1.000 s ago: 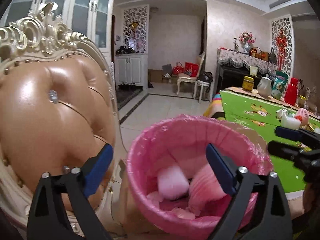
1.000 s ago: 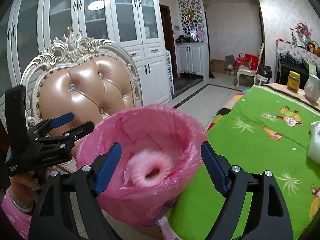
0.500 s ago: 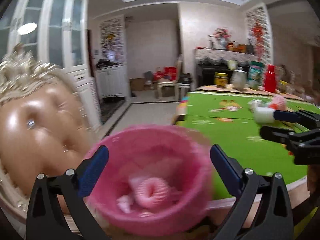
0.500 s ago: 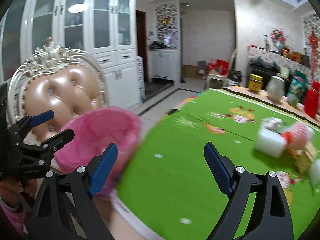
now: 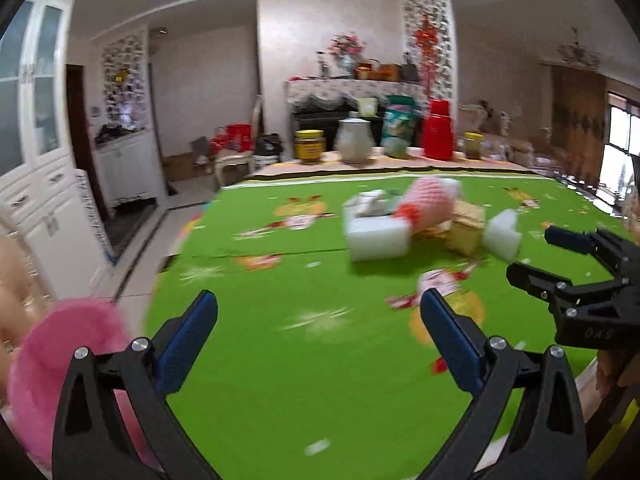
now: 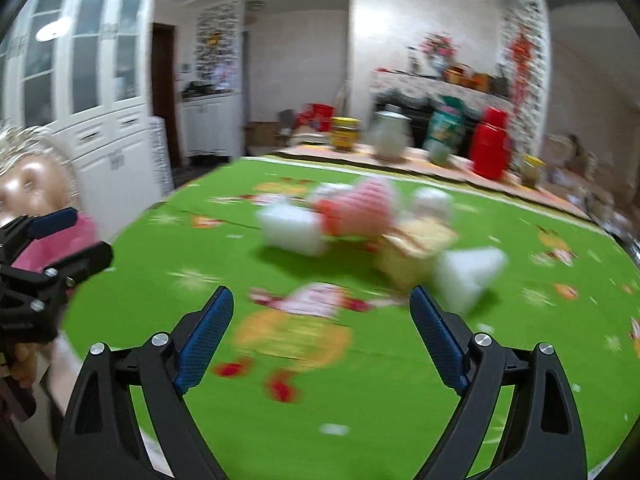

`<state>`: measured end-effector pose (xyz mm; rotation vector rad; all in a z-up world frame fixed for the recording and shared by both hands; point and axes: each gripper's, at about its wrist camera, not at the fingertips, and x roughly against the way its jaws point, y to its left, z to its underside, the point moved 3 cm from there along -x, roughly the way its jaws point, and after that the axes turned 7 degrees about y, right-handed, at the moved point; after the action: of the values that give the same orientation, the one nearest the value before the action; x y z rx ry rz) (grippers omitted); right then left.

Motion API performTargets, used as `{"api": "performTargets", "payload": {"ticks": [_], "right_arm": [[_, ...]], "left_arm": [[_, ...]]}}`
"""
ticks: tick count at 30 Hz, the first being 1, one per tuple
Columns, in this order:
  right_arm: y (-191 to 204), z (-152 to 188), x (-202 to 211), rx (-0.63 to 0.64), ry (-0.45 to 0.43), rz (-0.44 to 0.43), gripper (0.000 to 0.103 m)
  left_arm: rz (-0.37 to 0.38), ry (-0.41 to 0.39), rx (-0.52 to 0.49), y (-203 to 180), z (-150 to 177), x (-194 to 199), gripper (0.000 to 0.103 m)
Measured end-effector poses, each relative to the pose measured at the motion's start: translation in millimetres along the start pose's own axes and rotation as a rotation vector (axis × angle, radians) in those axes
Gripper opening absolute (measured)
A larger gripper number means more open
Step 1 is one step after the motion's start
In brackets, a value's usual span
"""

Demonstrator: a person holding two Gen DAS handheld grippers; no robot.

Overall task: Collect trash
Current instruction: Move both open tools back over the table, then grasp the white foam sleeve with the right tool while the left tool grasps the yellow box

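A blurred heap of trash lies mid-table: a white foam block (image 5: pixel 378 236) (image 6: pixel 292 228), a pink foam net (image 5: pixel 430 204) (image 6: pixel 360 208), a yellowish carton (image 5: pixel 466 226) (image 6: pixel 412 252) and a second white foam piece (image 5: pixel 502 232) (image 6: pixel 468 272). My left gripper (image 5: pixel 318 308) hovers open over the green cloth, short of the heap, with nothing between its fingers. My right gripper (image 6: pixel 322 300) is also open and empty, with the carton just beyond it. The pink-lined bin (image 5: pixel 68 344) (image 6: pixel 60 240) sits off the table's left edge.
The green printed tablecloth (image 5: pixel 280 380) covers the table. A yellow-lidded jar (image 5: pixel 309 144), a white jug (image 5: pixel 354 140) and a red flask (image 5: pixel 439 134) line its far edge. A tan padded chair (image 6: pixel 28 184) and white cabinets (image 5: pixel 36 184) stand at the left.
Both grippers have swung right, away from over the pink bin and out over the green table. The trash heap now lies ahead and the bin has slid to the left edge.
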<state>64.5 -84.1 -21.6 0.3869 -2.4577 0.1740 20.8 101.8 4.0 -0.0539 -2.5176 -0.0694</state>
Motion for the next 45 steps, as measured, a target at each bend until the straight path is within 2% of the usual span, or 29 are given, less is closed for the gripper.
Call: {"api": "performTargets", "payload": {"ticks": [4,7,12,17,19,21,23,25,27,31,38,42,45], "right_arm": [[-61,4,-13,-0.078,0.027,0.077,0.085],[-96,3,-22,-0.135,0.038,0.103,0.085],[-130,1,-44,-0.228,0.062,0.123,0.085],[-137,-3,-70,-0.278,0.104,0.153,0.085],[-136,-5,-78,-0.296,0.115,0.162,0.085],[-136,-8,-91,-0.314,0.13,0.176,0.085],[-136,-12,-102,-0.328,0.145,0.191,0.085],[-135,-17,-115,-0.331,0.166,0.211,0.085],[-135,-22,-128,-0.339,0.199,0.239,0.085],[-137,-30,-142,-0.357,0.219,0.295,0.085],[-144,-31,-159,-0.415,0.267,0.312,0.085],[-150,-24,-152,-0.435,0.267,0.278,0.066],[-148,-17,-140,-0.404,0.26,0.253,0.064]], "left_arm": [[0.06,0.03,0.026,-39,-25,-37,0.098],[0.066,0.037,0.035,-60,-38,-62,0.098],[0.063,0.051,0.044,-89,-53,-106,0.098],[0.051,0.008,0.0,-100,-67,-133,0.098],[0.033,-0.015,0.005,-96,-67,-138,0.098],[0.063,-0.008,0.0,-90,-66,-144,0.098],[0.055,-0.028,-0.014,-82,-65,-143,0.098],[0.053,-0.013,0.0,-74,-60,-147,0.098],[0.099,0.012,0.02,-71,-55,-151,0.098],[0.103,0.009,-0.023,-77,-54,-149,0.098],[0.113,0.014,-0.019,-76,-51,-149,0.098],[0.111,0.019,0.001,-71,-52,-150,0.098],[0.12,0.028,0.012,-71,-52,-151,0.098]]}}
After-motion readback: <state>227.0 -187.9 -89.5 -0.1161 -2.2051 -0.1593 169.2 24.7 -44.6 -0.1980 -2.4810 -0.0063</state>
